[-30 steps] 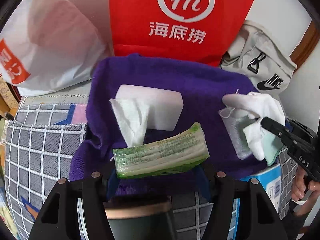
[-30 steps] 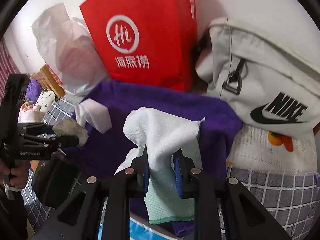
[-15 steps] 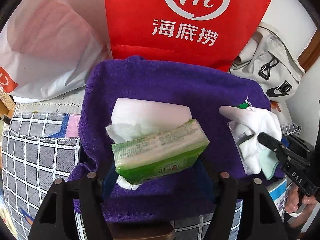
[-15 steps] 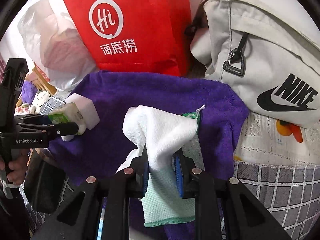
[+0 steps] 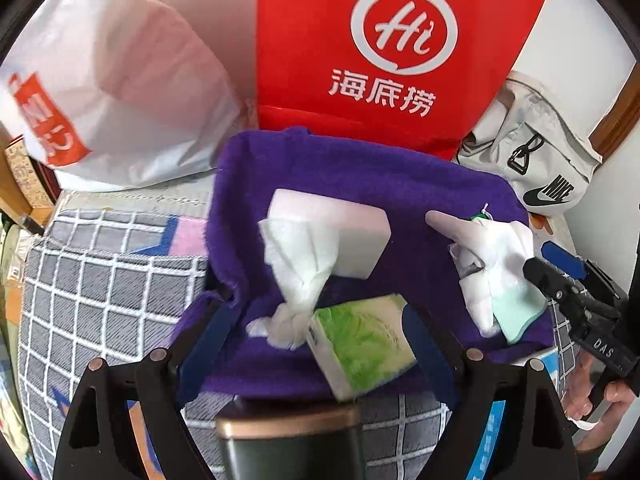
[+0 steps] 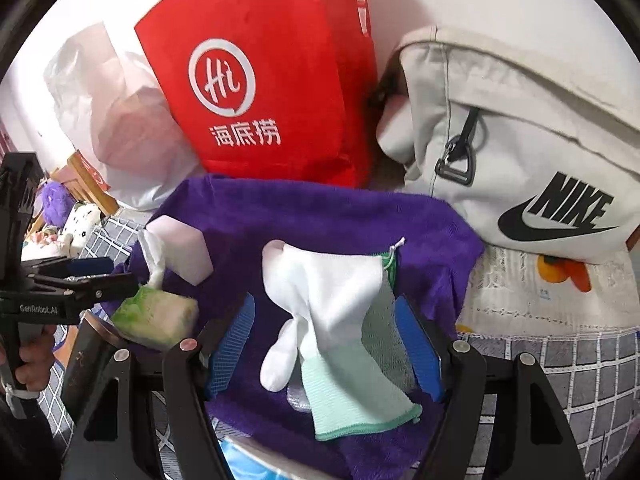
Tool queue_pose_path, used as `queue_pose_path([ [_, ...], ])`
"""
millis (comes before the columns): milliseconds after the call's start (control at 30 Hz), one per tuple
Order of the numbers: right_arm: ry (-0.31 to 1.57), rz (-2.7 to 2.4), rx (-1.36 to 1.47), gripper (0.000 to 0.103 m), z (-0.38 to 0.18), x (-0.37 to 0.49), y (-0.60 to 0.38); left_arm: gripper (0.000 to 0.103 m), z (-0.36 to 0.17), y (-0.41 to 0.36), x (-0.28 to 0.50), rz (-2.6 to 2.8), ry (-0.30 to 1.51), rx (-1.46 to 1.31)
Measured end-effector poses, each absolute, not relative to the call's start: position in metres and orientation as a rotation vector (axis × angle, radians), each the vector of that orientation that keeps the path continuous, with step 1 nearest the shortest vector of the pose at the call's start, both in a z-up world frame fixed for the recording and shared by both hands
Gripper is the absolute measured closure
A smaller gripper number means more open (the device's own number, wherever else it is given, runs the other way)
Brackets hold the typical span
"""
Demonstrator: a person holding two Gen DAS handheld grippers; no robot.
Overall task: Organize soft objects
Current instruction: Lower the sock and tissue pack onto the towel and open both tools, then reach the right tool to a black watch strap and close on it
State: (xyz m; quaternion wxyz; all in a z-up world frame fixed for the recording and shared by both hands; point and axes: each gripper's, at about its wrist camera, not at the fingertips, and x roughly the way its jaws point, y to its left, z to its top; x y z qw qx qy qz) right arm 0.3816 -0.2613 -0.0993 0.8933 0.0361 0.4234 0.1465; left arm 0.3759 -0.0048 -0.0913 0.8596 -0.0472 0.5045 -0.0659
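Note:
A purple towel (image 5: 352,176) lies spread out in both views (image 6: 312,216). On it are a white foam block (image 5: 340,236), a green tissue pack (image 5: 360,344) with a twisted tissue (image 5: 300,264) pulled out, and a white and mint glove (image 6: 332,320). My left gripper (image 5: 316,344) is open, with the tissue pack lying loose between its fingers. My right gripper (image 6: 328,344) is open, with the glove lying on the towel between its fingers. The glove also shows in the left wrist view (image 5: 492,272).
A red paper bag (image 5: 392,48) and a white plastic bag (image 5: 112,72) stand behind the towel. A beige Nike bag (image 6: 520,148) sits at the right. A grey checked cover (image 5: 100,300) lies at the left. A dark cup rim (image 5: 288,428) is below the left gripper.
Both grippers have opened. The tissue pack has dropped from the left fingers and turned end-on. The glove has been let go and lies on the towel.

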Motion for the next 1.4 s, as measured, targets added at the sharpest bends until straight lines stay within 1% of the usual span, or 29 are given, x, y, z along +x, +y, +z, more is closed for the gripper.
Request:
queue_pose_path([
  [167,0.867,0.310,0.091,0.031,-0.081,0.368,-0.256,0.016,-0.079,0.003,0.354,-0.122,1.016,-0.112],
  [400,0.821,0.296,0.060,0.031,-0.058,0.321,-0.249,0.017,-0.060,0.009,0.310,-0.126,0.941,-0.106],
  [633,0.812,0.275,0.013,0.031,-0.047,0.264,-0.242,0.017,-0.047,0.012,0.265,-0.115,0.920,-0.103],
  [900,0.808,0.263,0.052,0.031,-0.041,0.202,-0.245,0.017,-0.044,0.016,0.214,-0.113,0.877,-0.109],
  [1067,0.800,0.257,0.054,0.031,-0.045,0.167,-0.245,0.017,-0.056,0.015,0.183,-0.147,0.886,-0.119],
  [1333,0.844,0.317,0.037,0.031,-0.077,0.117,-0.228,0.017,-0.082,0.018,0.145,-0.150,0.911,-0.167],
  [1367,0.851,0.325,0.025,0.032,-0.082,0.113,-0.223,0.017,-0.085,0.019,0.142,-0.148,0.913,-0.179],
  [1400,0.859,0.339,0.012,0.036,-0.088,0.108,-0.217,0.017,-0.088,0.020,0.139,-0.150,0.914,-0.185],
])
